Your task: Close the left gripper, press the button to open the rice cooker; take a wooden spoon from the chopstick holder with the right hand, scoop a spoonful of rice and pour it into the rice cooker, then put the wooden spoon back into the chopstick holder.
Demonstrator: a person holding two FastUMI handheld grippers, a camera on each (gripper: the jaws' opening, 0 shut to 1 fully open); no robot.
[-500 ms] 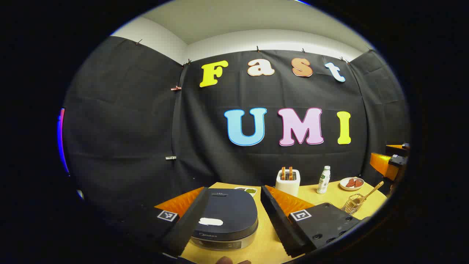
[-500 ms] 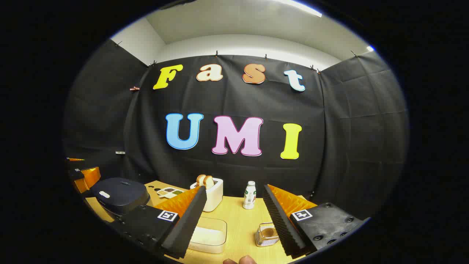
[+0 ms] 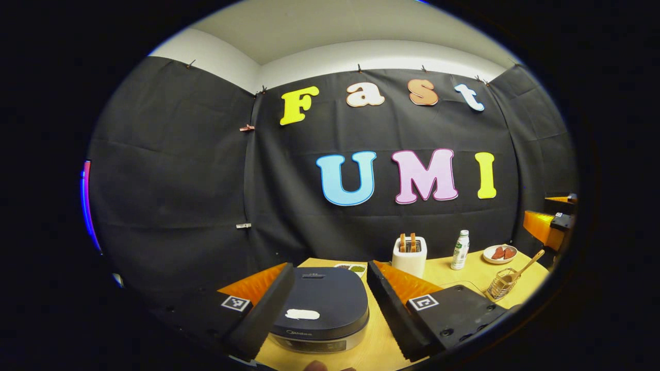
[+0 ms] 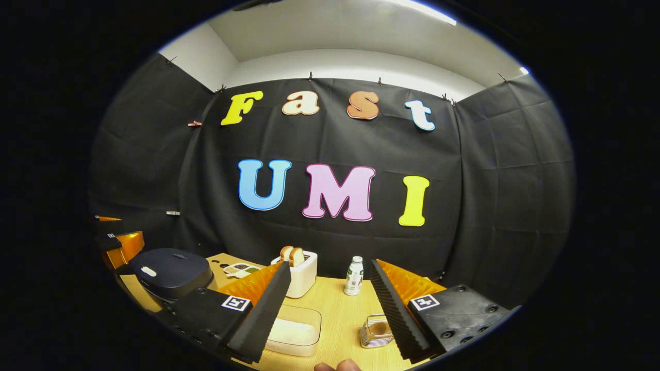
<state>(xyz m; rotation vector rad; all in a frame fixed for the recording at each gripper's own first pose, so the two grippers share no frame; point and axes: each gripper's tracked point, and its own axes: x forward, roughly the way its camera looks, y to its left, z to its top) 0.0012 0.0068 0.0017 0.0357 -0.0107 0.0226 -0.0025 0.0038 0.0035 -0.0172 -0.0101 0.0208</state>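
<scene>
Since the earlier frame the left gripper (image 3: 325,304) has eased slightly fwd/right, so the rice cooker (image 3: 322,306) sits more centred between its fingers; the right gripper (image 4: 327,314) has barely shifted.

Left fingers are spread wide w/ nothing held, straddling the cooker's closed lid from above, not touching it as far as I can tell. The pale oval button (image 3: 302,314) is on the lid near its front edge, close to the left finger. Right fingers also wide apart, empty, hovering over the wooden table (image 4: 340,304) w/ a clear rice tub (image 4: 294,330) and the wire chopstick holder (image 4: 375,331) below. In the left gripper view the holder stands at the table's right side w/ the wooden spoon (image 3: 525,264) leaning out of it. Toaster (image 3: 409,252), bottle (image 3: 460,250) and a small plate (image 3: 500,254) are farther back.

Step in hand, imo: the very first one, lining up for the button press. Lid not yet open. Next calls for shutting the left fingers together, then bringing the tips down onto the button; it's small, so aim needs care. Spoon pickup comes after.
</scene>
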